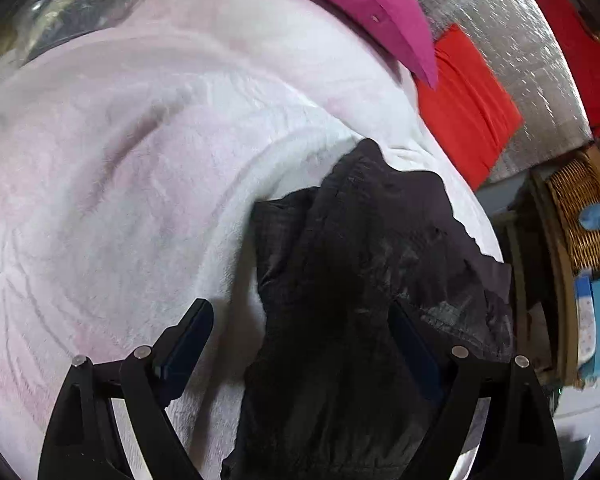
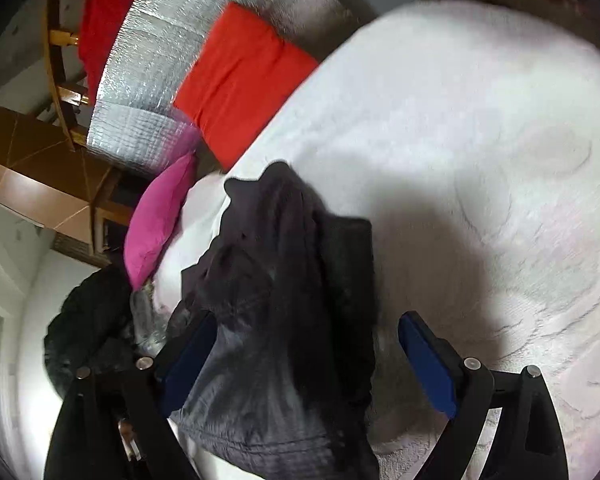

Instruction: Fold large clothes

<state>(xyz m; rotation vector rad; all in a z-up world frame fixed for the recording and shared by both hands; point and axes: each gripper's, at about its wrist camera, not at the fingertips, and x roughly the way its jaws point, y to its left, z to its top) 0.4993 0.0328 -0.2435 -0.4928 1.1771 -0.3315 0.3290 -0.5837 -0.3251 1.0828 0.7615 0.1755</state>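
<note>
Nearest the left wrist camera, the left tongs (image 1: 300, 344) stand with their jaws spread wide. Crumpled dark grey clothing (image 1: 364, 280) lies between them, and the left pad stands clear of the cloth; the right pad is half hidden against the fabric, so contact there cannot be told. That garment rests in a heap on a white fleecy blanket (image 1: 120, 180) that fills the left and middle of this view. Far right of the blanket, a magenta pillow (image 1: 364, 8) overlaps its edge, with a red folded cloth (image 1: 468, 112) just beside it on a silver quilted cover (image 1: 520, 60). Farther right stands a wicker basket (image 1: 580, 208).

Seen from the right wrist camera, the right tongs (image 2: 312, 364) also gape wide. On the far left, another red cloth (image 2: 104, 12) hangs over a wooden frame (image 2: 60, 60), beside the silver cover and the red folded cloth. Below them, the magenta pillow lies next to a dark bundle (image 2: 88, 320) at the left edge. Between the open jaws, the grey garment is piled up; the left pad lies against its fold, while the right pad stands apart from it over the blanket, which spreads away to the right.
</note>
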